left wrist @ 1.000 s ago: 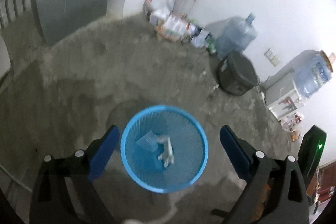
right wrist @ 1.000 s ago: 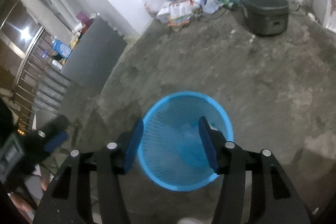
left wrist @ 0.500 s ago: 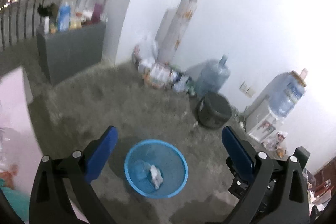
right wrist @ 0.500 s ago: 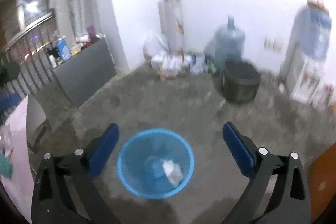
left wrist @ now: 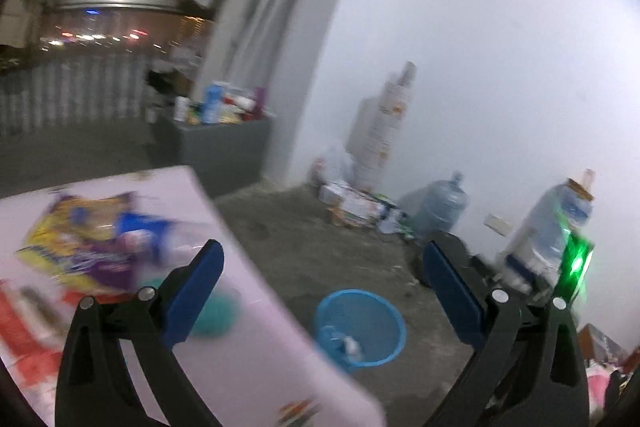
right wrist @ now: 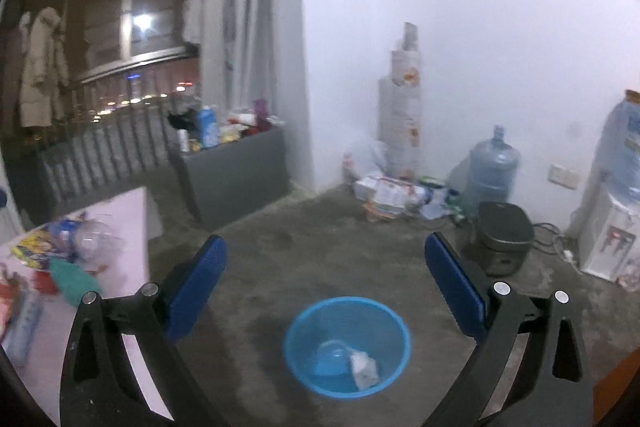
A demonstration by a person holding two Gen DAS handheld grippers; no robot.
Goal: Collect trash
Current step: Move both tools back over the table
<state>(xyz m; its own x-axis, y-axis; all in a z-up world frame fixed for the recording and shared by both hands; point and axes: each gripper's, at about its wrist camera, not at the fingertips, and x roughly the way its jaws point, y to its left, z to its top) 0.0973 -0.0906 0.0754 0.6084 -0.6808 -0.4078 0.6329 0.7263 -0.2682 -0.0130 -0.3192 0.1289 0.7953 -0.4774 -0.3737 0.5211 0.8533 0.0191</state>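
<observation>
Your left gripper [left wrist: 324, 287] and right gripper [right wrist: 326, 287] both have jaws spread wide, holding nothing. The blue basket [right wrist: 394, 327] sits on the concrete floor [right wrist: 320, 227] with 2 scraps inside. More trash [left wrist: 80, 243] lies blurred on the pink table [left wrist: 248, 339], near left.

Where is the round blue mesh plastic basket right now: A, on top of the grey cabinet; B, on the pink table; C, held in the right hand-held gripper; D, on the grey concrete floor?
D: the round blue mesh plastic basket stands on the grey concrete floor, with crumpled trash inside, apart from both open grippers.
</observation>
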